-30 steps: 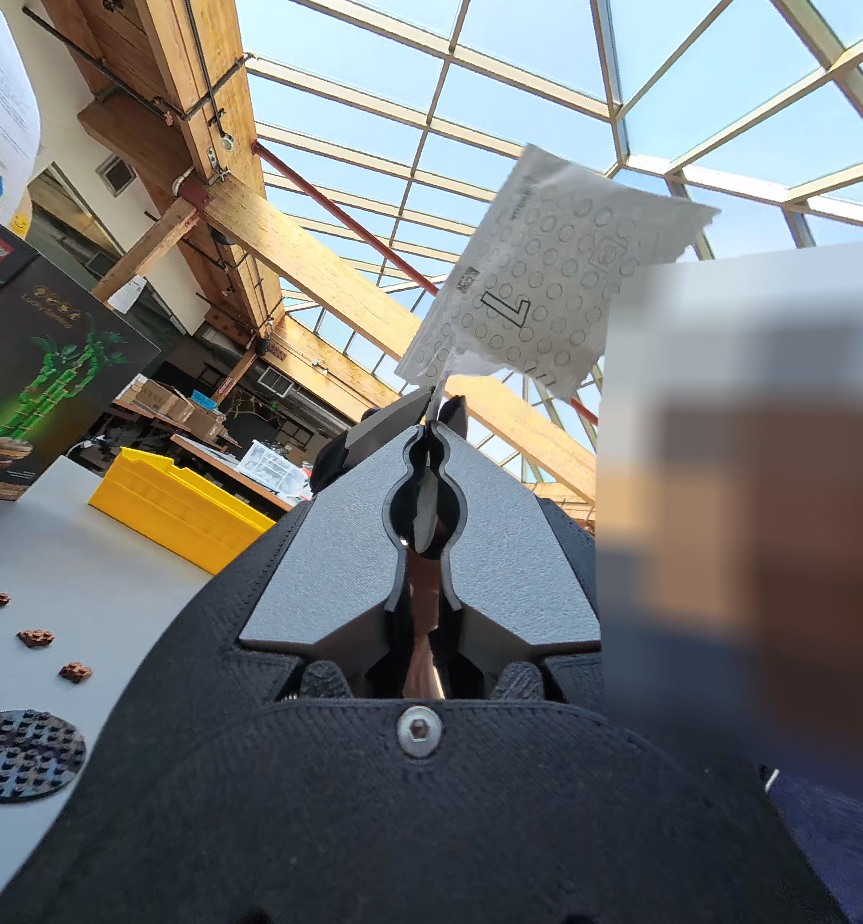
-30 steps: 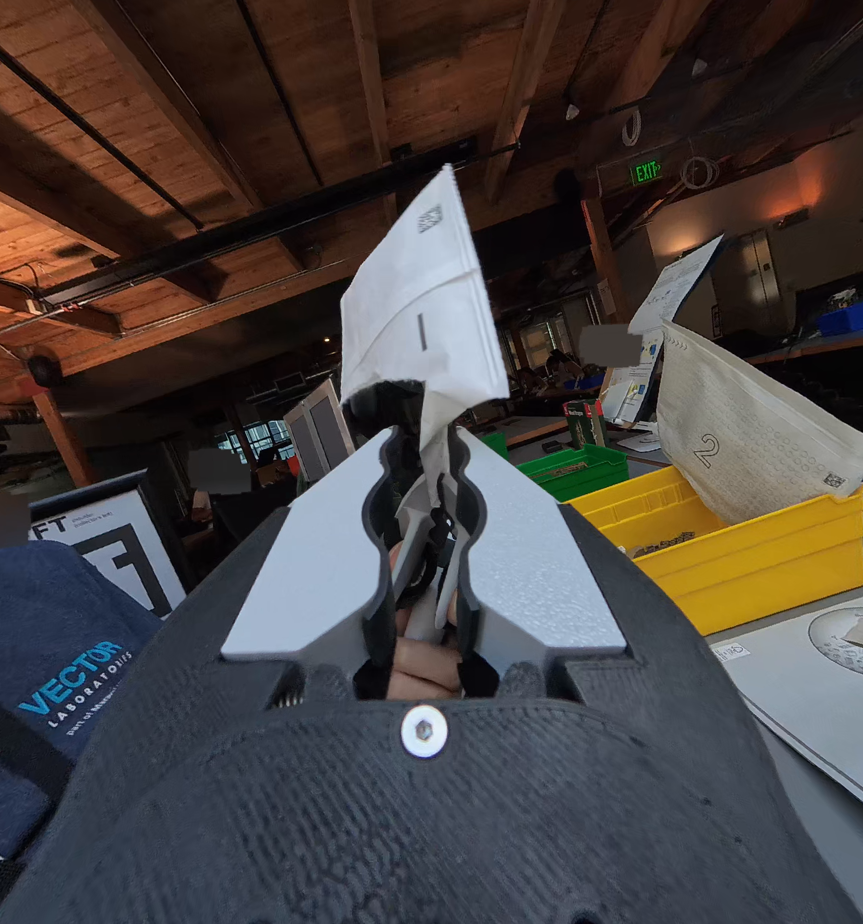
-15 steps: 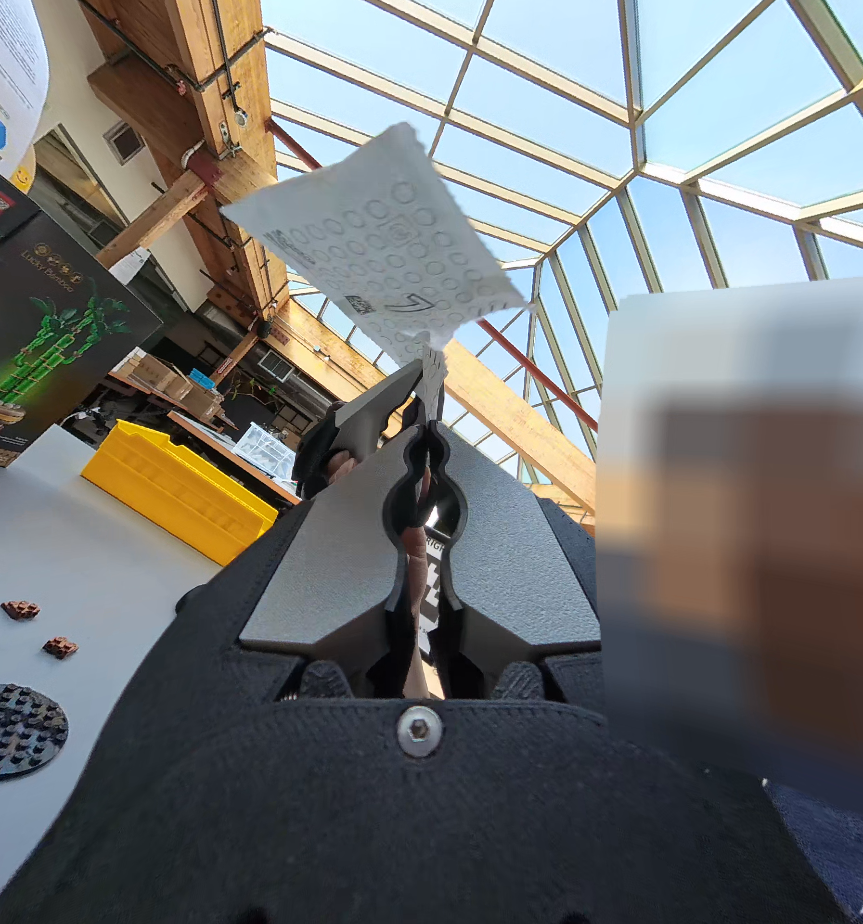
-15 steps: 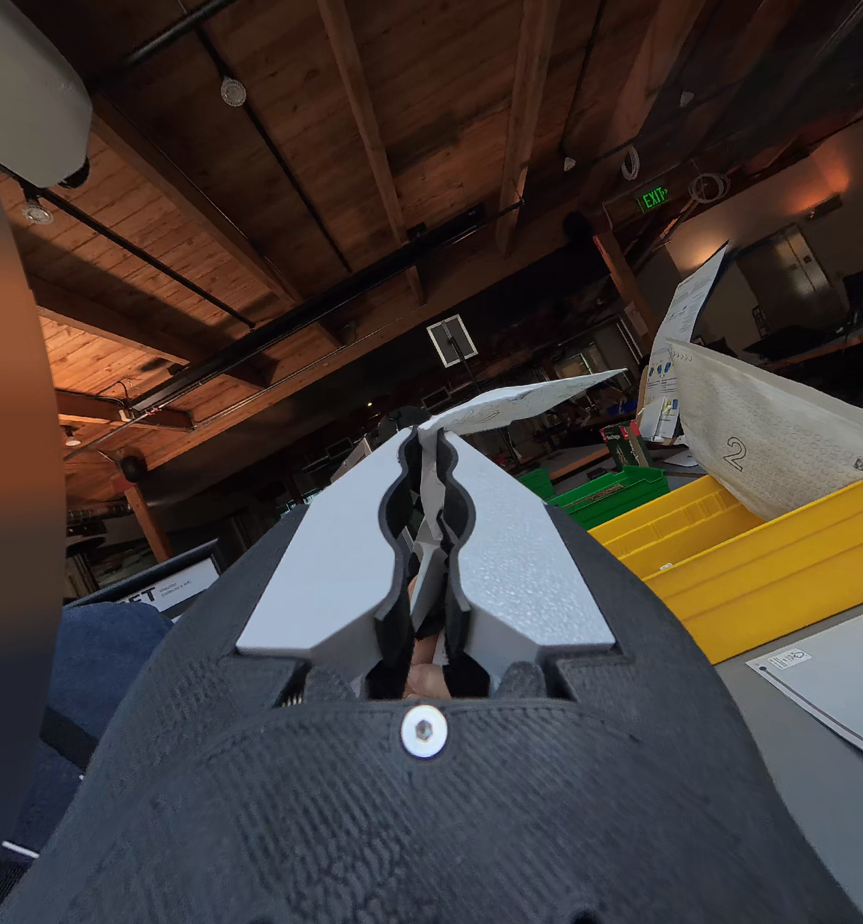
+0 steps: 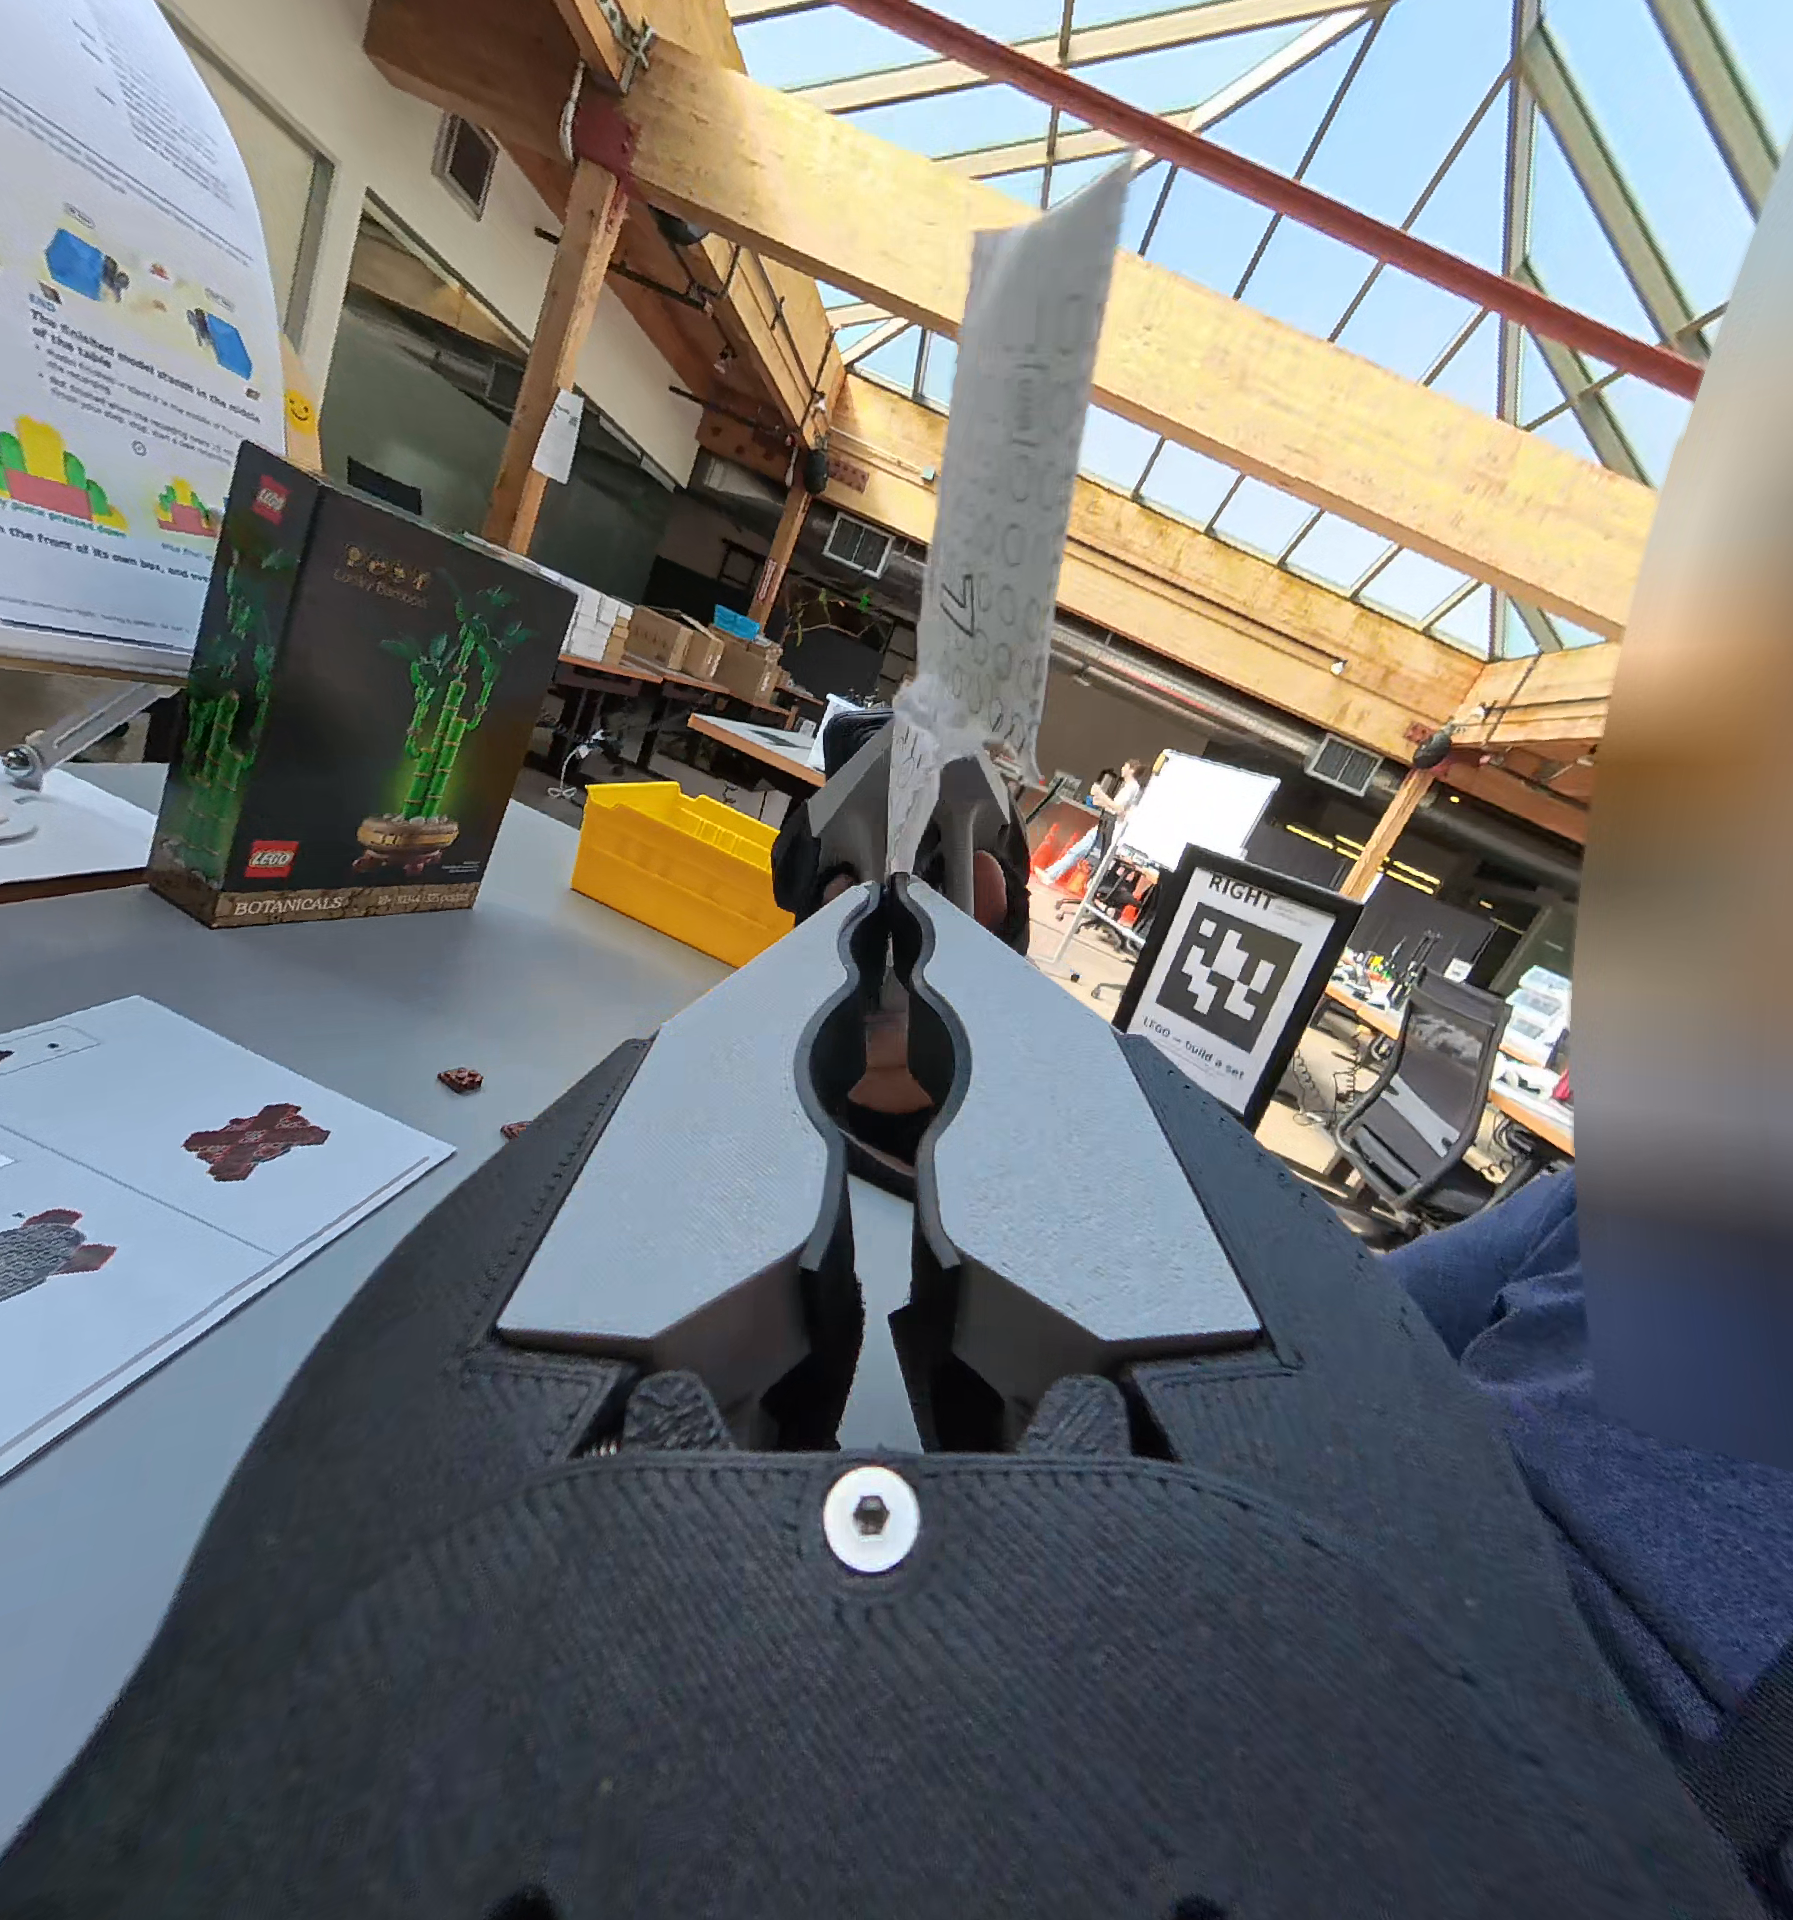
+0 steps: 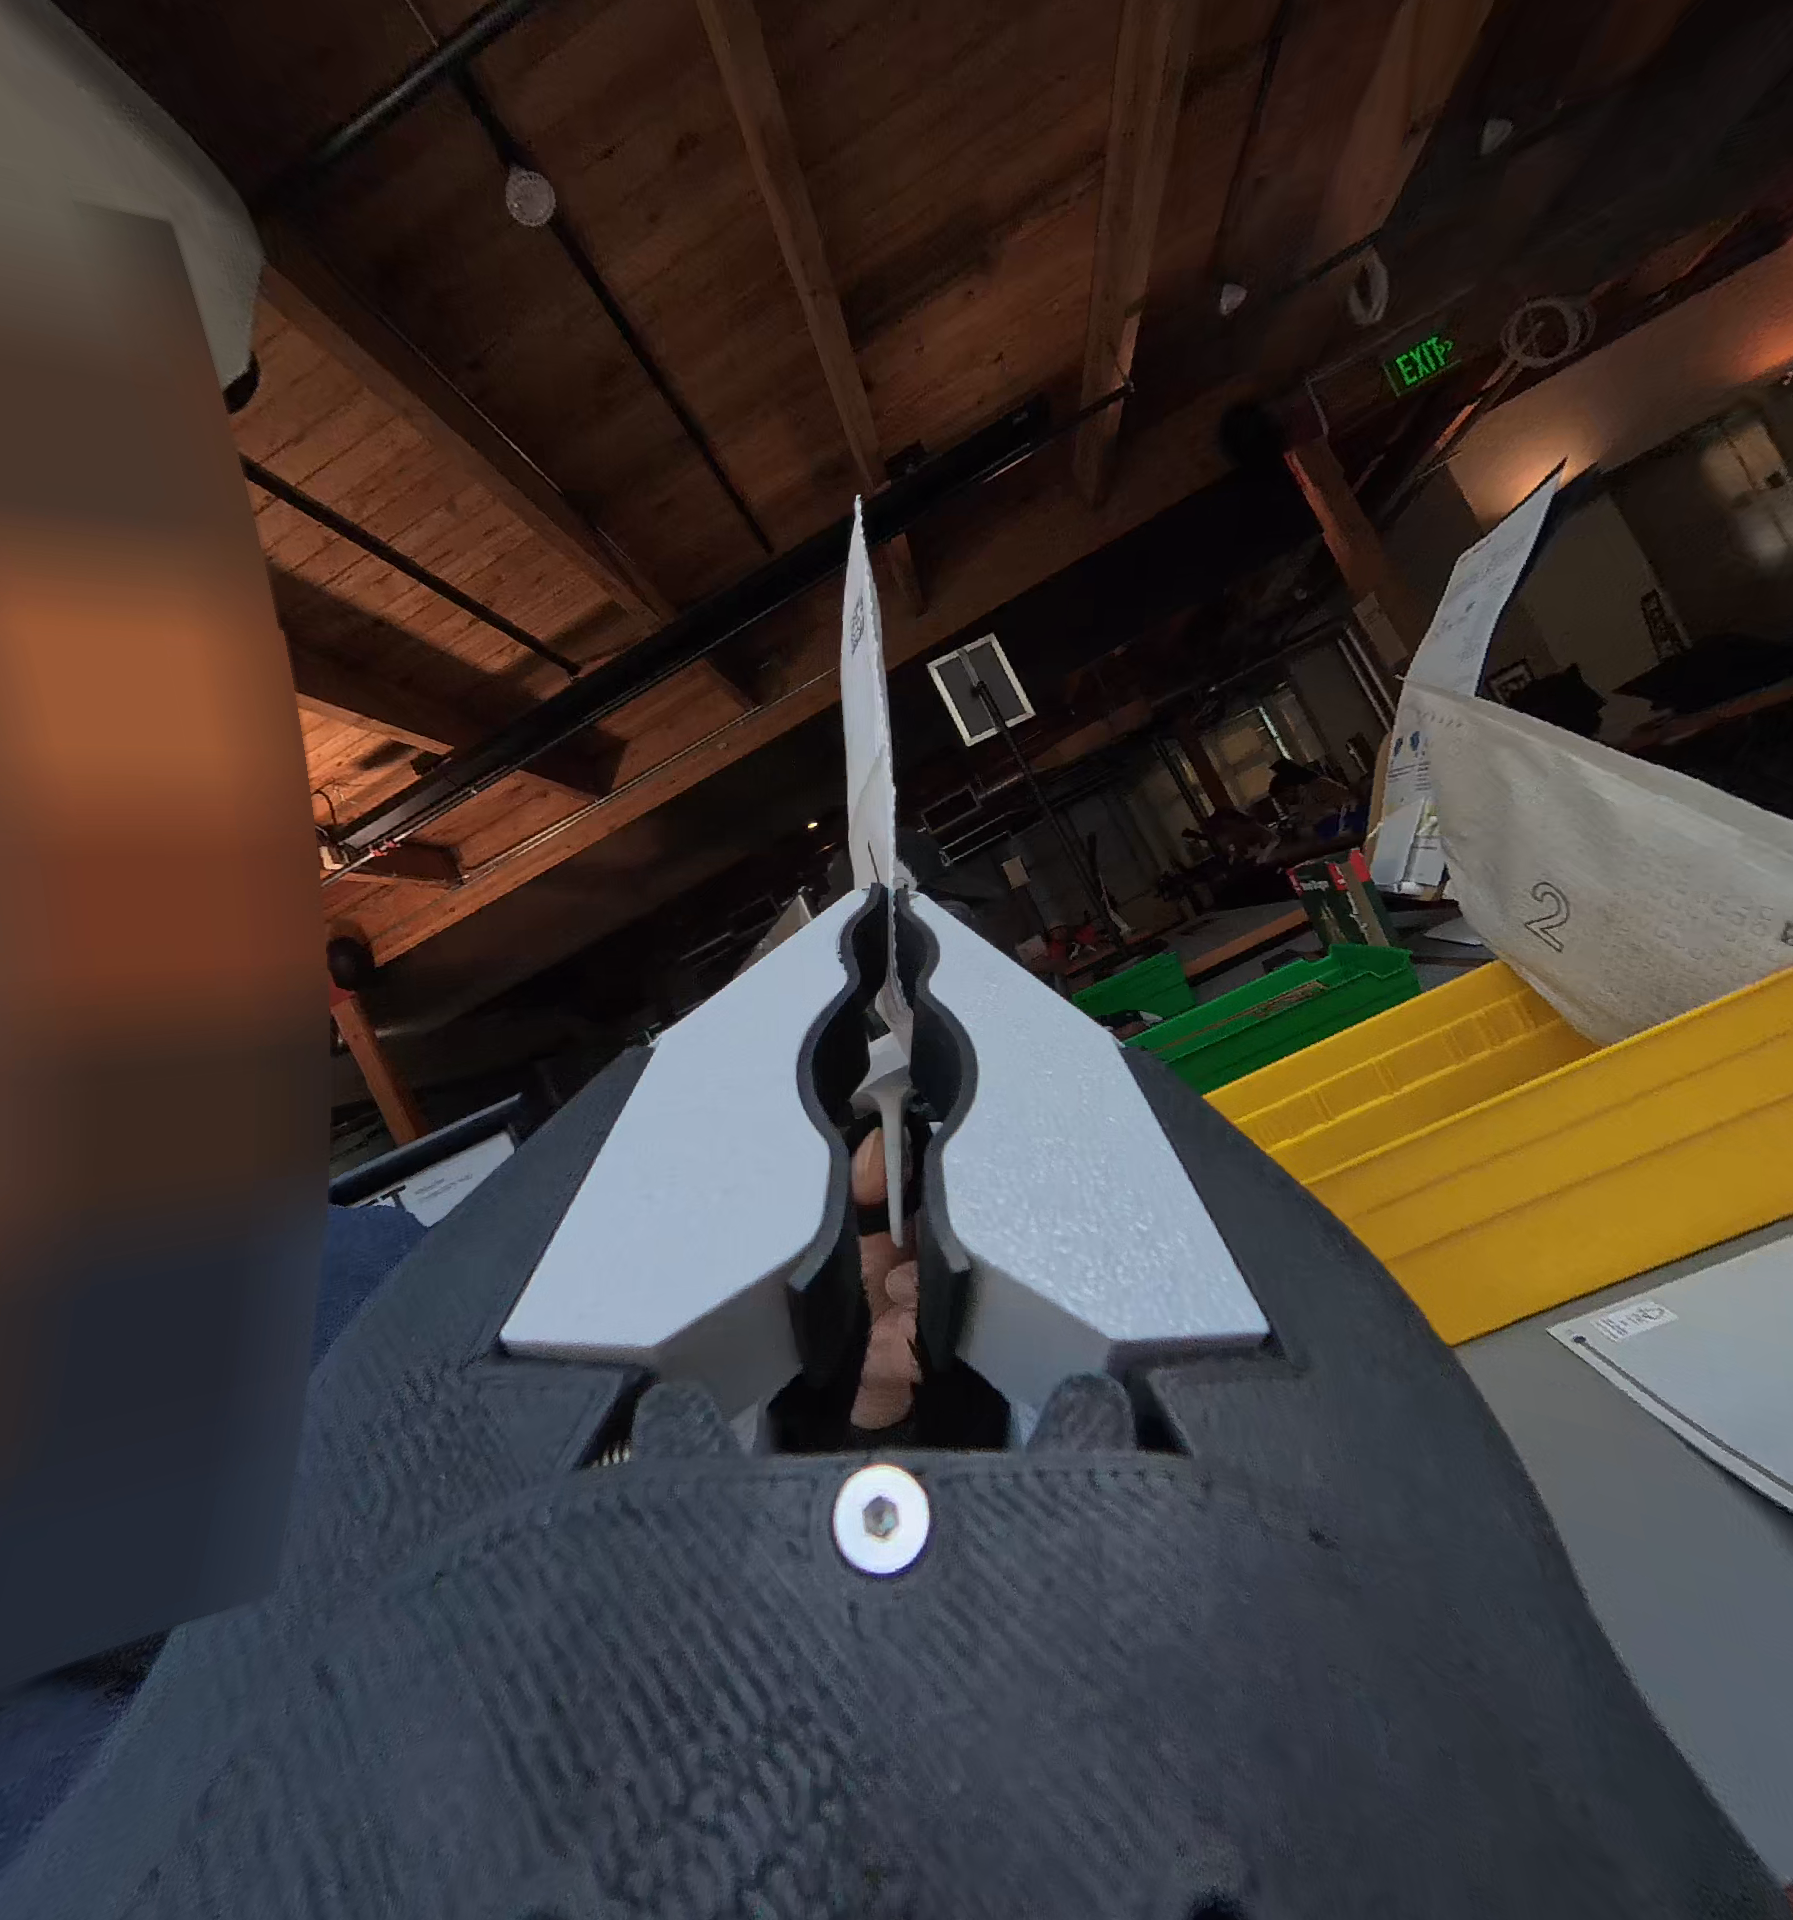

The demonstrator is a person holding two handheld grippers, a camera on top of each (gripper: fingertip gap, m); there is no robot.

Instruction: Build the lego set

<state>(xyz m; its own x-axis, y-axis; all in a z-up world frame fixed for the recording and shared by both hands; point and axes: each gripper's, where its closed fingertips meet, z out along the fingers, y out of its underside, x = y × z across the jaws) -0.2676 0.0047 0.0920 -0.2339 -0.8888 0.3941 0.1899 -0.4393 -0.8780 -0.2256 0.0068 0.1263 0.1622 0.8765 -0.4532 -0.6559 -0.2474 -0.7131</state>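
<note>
Seemingly to tear it open, both claws pinch 1 paper bag (image 5: 1006, 499) from opposite sides, left claw (image 5: 893, 883) facing right claw (image 6: 889, 896), above the table (image 5: 476, 987).

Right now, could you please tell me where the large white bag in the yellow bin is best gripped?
Probably pinch the large white bag at its flat upper edge, from above: that edge stands free over the yellow bin, while its bulging body sits behind the bin's wall. The left tool and right tool are shut on the small white bag, so free one first.
</note>
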